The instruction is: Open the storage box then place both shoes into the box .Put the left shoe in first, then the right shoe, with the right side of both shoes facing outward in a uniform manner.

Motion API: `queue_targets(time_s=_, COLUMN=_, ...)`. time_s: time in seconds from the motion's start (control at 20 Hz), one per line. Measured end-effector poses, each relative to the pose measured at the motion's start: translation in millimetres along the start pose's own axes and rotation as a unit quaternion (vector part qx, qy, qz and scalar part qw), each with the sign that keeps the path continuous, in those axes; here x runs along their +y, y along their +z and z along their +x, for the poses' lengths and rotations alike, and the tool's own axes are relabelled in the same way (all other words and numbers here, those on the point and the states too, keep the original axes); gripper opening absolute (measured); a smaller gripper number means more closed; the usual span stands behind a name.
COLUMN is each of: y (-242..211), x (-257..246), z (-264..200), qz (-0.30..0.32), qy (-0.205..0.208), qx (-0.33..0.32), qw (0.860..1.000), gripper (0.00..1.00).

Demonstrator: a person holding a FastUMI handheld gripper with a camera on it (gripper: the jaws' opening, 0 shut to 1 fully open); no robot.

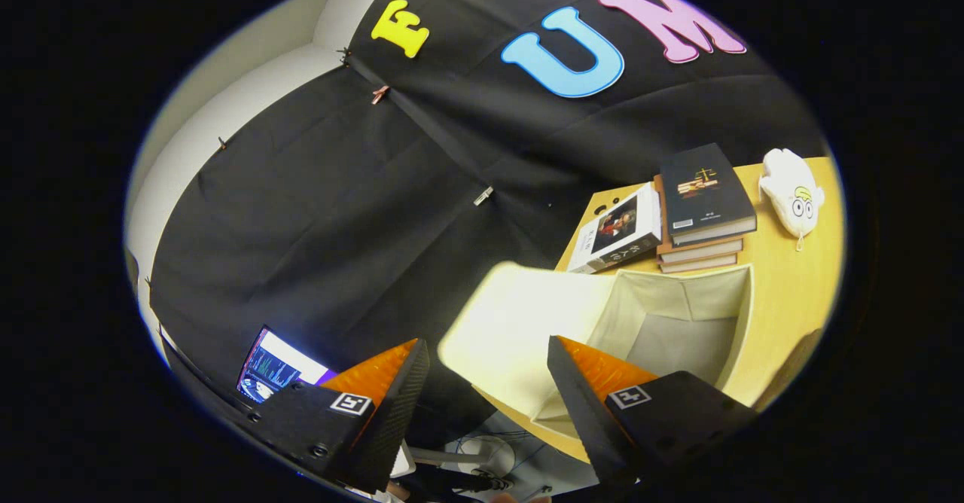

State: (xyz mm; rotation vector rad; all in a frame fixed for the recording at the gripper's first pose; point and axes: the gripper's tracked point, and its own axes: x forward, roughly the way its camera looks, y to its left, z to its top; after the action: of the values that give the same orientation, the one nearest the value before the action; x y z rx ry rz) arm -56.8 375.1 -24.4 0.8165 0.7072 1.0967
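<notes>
Hovering above the near corner of the desk [783, 292], the claw [488, 371] is standing with its fingers spread wide and nothing between them, tilted so that the whole scene is leaning. The storage box [670, 315] is sitting on the desk just ahead of the fingers, slightly toward the right one, and its lid flap [520, 330] is already hanging folded out over the near rim toward the claw, so the pale fabric inside is showing and looks empty. I am judging the opening step as done or nearly done, and the fetching of the left shoe as the step now in hand; no shoe can be pointed to from here. Doing this well is calling for keeping the flap laid fully back, since a half-raised flap would be catching a shoe on the way in. Swinging the claw away without brushing the soft wall is also mattering, because the box looks light and likely to slide. Beyond the box, a stack of books [704, 217] and a white plush toy [791, 190] are lying on the desk near its far rim, with another book [617, 232] just beside the stack, so the approach is better made from the near side.
</notes>
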Motion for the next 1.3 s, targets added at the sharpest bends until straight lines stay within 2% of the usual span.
queue_targets(time_s=0.35, y=14, x=-37, z=-53, qz=-0.015, qy=-0.040, qx=-0.026, qw=0.999, gripper=0.98)
queue_targets(time_s=0.8, y=30, x=-108, z=-132, qz=-0.041, qy=-0.137, qx=-0.062, qw=0.988, gripper=0.98)
queue_targets(time_s=1.0, y=21, x=-151, z=-167, qz=-0.068, qy=-0.198, qx=-0.056, qw=0.976, gripper=0.98)
queue_targets(time_s=1.3, y=-12, x=-216, z=-216, qz=-0.107, qy=-0.289, qx=-0.020, qw=0.951, gripper=0.98)
